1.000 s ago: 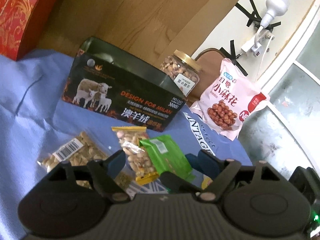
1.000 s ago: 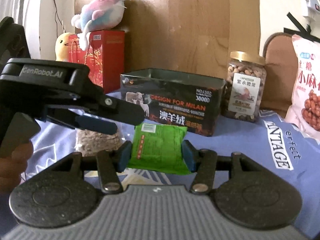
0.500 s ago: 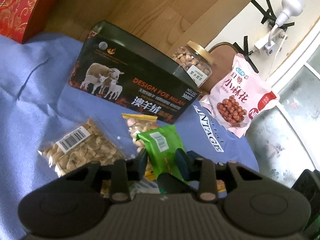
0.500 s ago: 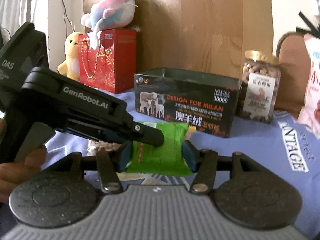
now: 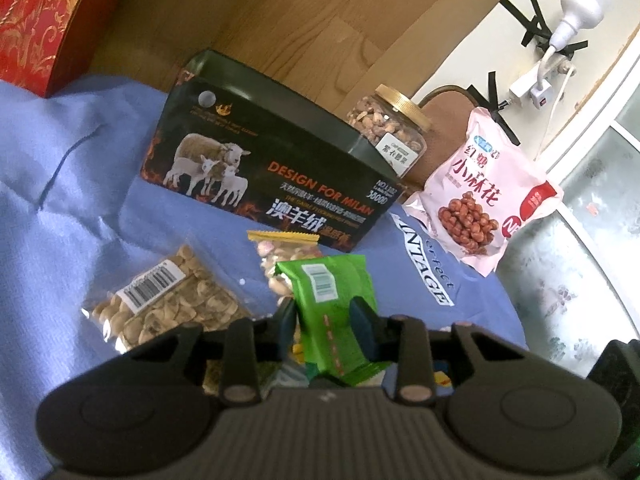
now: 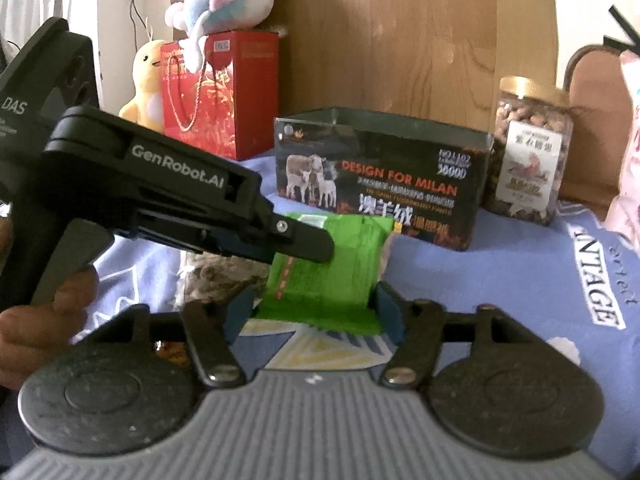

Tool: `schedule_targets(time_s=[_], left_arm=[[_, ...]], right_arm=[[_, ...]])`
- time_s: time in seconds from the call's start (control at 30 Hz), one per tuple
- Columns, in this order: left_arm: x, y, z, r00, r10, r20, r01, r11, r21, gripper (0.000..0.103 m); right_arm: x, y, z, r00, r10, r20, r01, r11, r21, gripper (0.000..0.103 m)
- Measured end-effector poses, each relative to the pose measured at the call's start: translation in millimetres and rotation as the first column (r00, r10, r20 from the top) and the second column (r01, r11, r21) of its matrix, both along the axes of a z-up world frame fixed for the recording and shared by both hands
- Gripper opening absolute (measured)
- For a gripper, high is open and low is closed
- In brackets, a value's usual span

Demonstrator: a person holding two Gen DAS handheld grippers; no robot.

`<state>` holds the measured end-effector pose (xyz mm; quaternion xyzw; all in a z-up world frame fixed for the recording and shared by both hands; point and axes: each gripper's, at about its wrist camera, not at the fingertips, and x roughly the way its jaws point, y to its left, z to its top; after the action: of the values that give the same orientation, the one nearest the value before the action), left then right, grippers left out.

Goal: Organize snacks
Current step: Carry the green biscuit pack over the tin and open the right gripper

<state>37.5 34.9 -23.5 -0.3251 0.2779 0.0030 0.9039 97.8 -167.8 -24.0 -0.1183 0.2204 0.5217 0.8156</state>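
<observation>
- Left claw (image 5: 323, 314) pinches the green snack packet (image 5: 334, 300) across its middle, lifted off the blue cloth (image 5: 60, 200) — grip looks solid.
- Right claw (image 6: 316, 307) brackets the packet's lower end too; can't tell if it's actually squeezing.
- Best bet: only one claw carries it, keep it level, drop it in the open black box (image 5: 260, 172) behind.

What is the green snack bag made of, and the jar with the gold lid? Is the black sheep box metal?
Green snack bag: likely thin plastic film; it creases and shines.
Jar: clear, probably plastic, since the nuts show through; its gold lid looks metallic, material unsure.
Black sheep box: glossy printed walls, possibly tin or coated card; can't tell.
</observation>
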Motion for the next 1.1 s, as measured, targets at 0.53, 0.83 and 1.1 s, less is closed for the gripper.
schedule_targets(time_s=[0.53,0.83,1.1], left_arm=[[26.9,4.7,81.9,0.991,0.018,0.134,-0.036,0.991,0.132,0.031],[108.4,19.2,88.9,0.993,0.109,0.049,-0.118,0.963,0.243,0.043],[37.1,13.4,91.3,0.988,0.078,0.134,-0.099,0.982,0.162,0.049]], right_arm=[[16.9,17.8,50.6,0.974,-0.058,0.218,0.023,0.987,0.161,0.059],[90.8,75.3,62.1,0.976,-0.15,0.158,0.132,0.984,0.119,0.061],[65.8,-37.1,54.8,0.964,-0.257,0.066,0.238,0.948,0.213,0.065]])
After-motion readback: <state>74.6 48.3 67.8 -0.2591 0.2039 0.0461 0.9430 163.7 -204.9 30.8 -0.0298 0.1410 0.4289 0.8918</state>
